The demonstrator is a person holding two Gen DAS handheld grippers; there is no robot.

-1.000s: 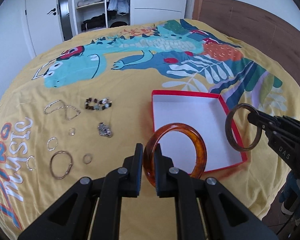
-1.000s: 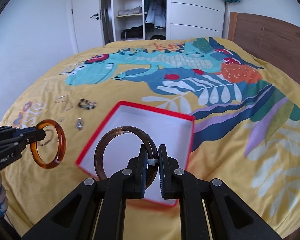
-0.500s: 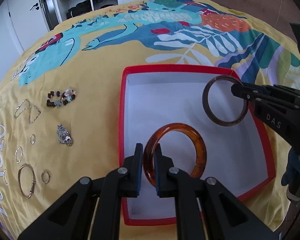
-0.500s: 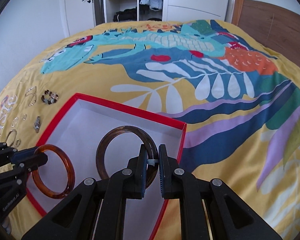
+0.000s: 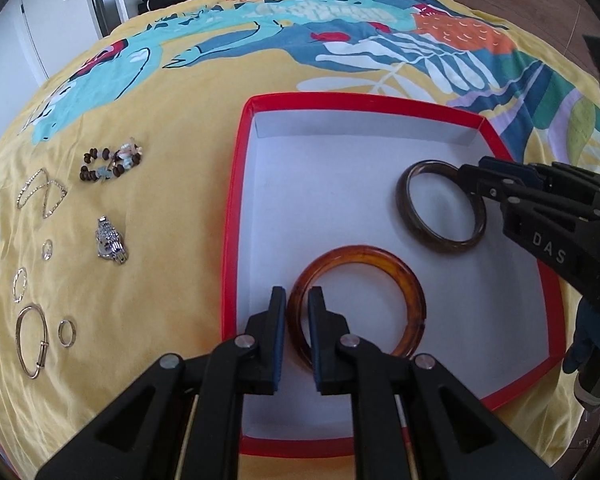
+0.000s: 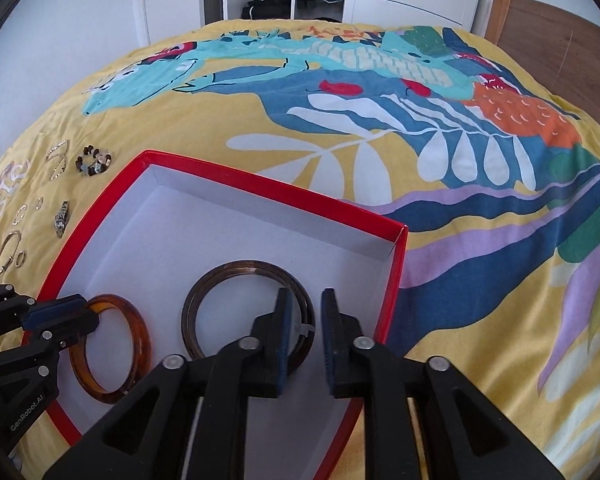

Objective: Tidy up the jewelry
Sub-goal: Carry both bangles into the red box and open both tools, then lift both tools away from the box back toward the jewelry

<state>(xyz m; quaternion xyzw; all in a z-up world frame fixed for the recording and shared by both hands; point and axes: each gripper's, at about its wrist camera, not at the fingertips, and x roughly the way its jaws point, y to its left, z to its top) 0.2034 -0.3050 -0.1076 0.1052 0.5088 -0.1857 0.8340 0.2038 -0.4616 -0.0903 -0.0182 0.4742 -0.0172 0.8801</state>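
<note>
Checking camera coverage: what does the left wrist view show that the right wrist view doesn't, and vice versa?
Left wrist only: the box's near red edge and the whole amber bangle.
Right wrist only: the bedspread to the box's right, and a "GenRobot.AI" marking on the left gripper.
Both: the red box, both bangles inside it, the dark bangle, the loose jewelry left of the box, and both grippers opening, the right gripper included.

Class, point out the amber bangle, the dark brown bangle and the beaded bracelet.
amber bangle (image 5: 414, 292): left wrist view, right side of its band.
dark brown bangle (image 6: 204, 292): right wrist view, upper left of its band.
beaded bracelet (image 5: 110, 165): left wrist view, middle of the bead cluster.
</note>
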